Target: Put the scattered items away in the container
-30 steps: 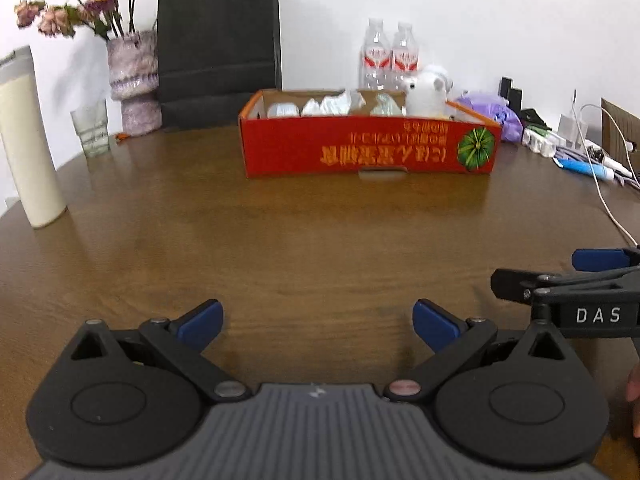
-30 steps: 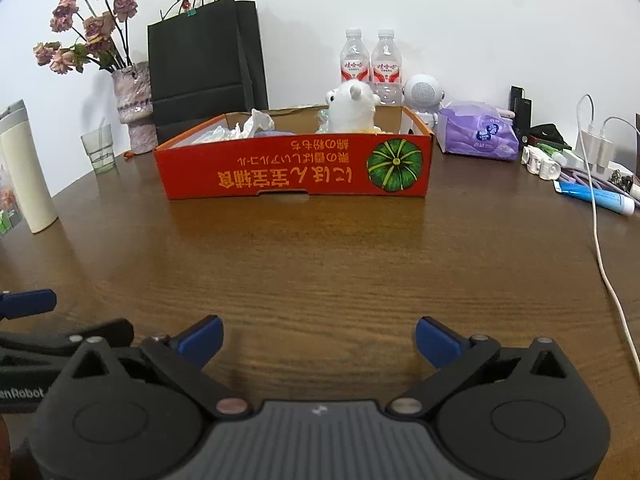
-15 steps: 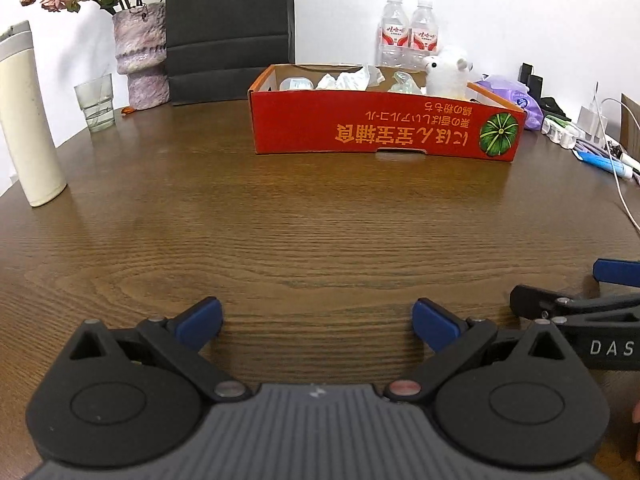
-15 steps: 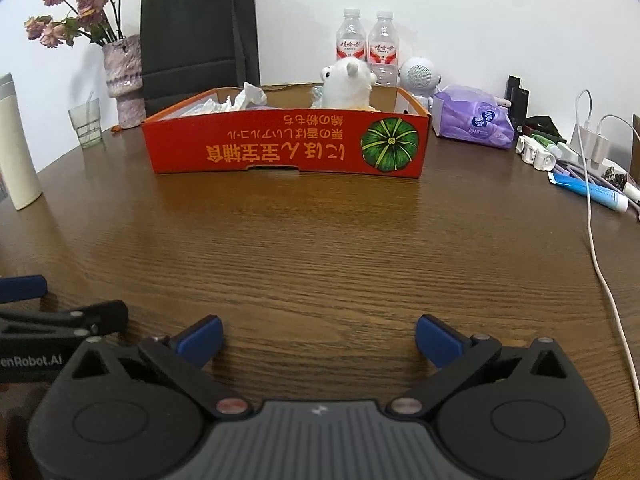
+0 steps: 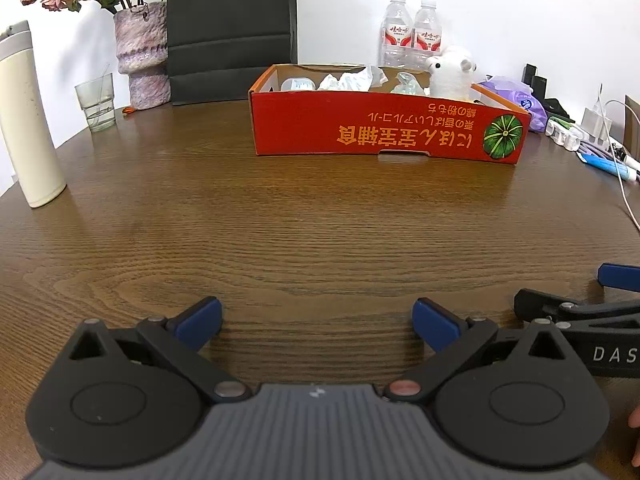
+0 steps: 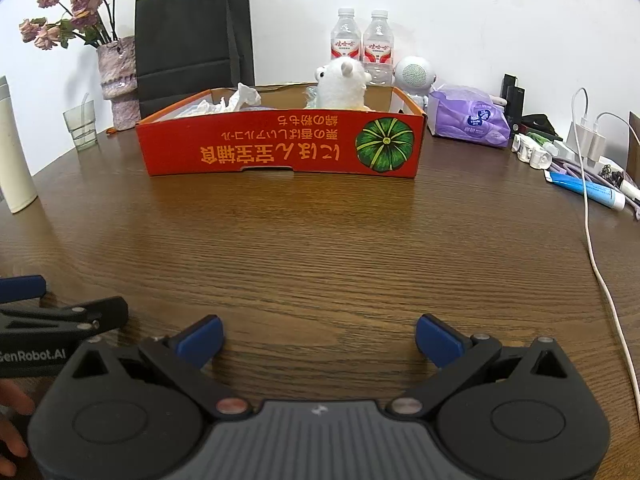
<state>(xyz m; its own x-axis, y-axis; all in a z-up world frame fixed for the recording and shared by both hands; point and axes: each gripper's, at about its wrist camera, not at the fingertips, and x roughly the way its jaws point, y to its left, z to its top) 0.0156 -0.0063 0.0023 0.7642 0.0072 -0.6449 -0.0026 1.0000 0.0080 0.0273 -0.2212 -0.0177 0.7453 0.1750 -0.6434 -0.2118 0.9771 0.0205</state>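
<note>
A red cardboard box stands at the far side of the round wooden table. Inside it sit a white plush toy, crumpled white tissue and a small clear wrapper. My left gripper hovers low over the near part of the table, open, with nothing between its blue fingertips. My right gripper is beside it, also open and empty. Each gripper shows at the edge of the other's view.
A cream flask, a glass, a vase of dried flowers and a black paper bag stand left and behind. Two water bottles, a purple tissue pack, a white cable and a blue tube lie at the right.
Both grippers have tilted and shifted a little, so the box and background sit slightly differently in each view. Both stay open and empty over the near table.
</note>
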